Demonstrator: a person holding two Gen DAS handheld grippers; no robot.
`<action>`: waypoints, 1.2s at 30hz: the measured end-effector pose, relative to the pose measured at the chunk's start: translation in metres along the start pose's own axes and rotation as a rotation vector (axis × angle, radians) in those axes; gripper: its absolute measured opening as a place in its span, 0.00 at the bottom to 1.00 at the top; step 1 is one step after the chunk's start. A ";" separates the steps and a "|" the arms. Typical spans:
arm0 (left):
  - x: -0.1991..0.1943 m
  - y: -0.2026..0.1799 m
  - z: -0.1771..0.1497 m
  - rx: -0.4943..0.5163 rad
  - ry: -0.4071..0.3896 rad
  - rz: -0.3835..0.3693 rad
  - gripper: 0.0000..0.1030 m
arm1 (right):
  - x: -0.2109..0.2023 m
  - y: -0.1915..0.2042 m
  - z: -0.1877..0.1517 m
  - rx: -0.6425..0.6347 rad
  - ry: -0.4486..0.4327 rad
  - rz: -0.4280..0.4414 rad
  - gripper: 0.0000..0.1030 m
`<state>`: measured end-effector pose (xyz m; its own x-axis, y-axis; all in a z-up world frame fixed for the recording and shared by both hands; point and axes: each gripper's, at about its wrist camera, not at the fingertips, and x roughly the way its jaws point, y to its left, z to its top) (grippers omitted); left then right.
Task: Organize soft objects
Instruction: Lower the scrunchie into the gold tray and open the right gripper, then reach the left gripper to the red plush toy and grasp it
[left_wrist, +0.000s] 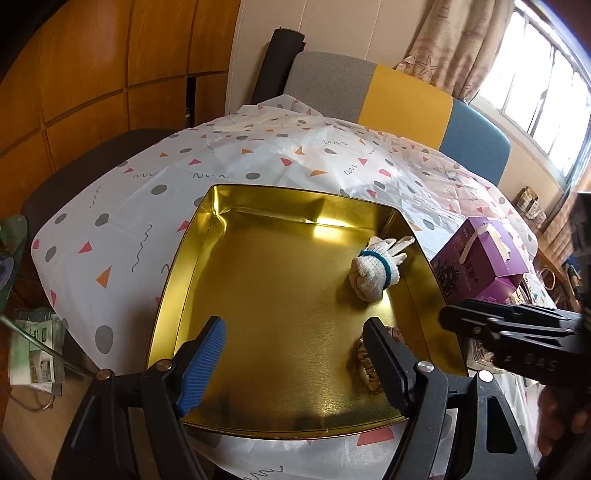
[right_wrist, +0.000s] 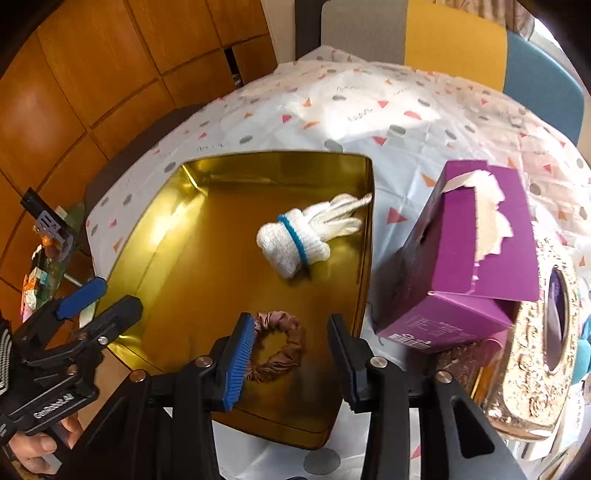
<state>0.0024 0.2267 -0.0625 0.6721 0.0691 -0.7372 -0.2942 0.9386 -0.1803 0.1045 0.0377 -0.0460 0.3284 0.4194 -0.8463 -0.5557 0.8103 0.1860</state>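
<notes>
A gold metal tin (left_wrist: 184, 295) (right_wrist: 155, 236) lies open on the patterned tablecloth. Inside it lies a rolled white glove with a blue band (left_wrist: 373, 269) (right_wrist: 295, 240) near the far right wall, and a brown scrunchie (right_wrist: 282, 347) (left_wrist: 360, 350) near the front right. My right gripper (right_wrist: 291, 354) is open, its jaws on either side of the scrunchie just above it. My left gripper (left_wrist: 295, 358) is open and empty over the tin's front part; it also shows at the left of the right wrist view (right_wrist: 99, 299).
A purple cardboard box (right_wrist: 465, 266) (left_wrist: 484, 258) stands right of the tin. A gold ornate tissue holder (right_wrist: 535, 350) lies at the far right. Chairs (left_wrist: 388, 96) stand behind the table. Clutter (left_wrist: 33, 350) lies on a glass shelf at left.
</notes>
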 end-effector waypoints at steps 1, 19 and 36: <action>0.000 0.000 0.000 0.002 0.004 0.000 0.75 | -0.005 -0.001 0.000 0.002 -0.016 -0.002 0.40; -0.001 -0.021 -0.008 0.061 0.029 0.007 0.82 | -0.100 -0.064 -0.024 0.120 -0.269 -0.165 0.40; -0.006 -0.034 0.001 0.098 0.016 -0.011 0.82 | -0.172 -0.280 -0.105 0.648 -0.365 -0.532 0.40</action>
<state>0.0093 0.1953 -0.0512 0.6638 0.0544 -0.7459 -0.2185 0.9680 -0.1239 0.1233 -0.3050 -0.0048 0.7011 -0.0614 -0.7104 0.2398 0.9586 0.1538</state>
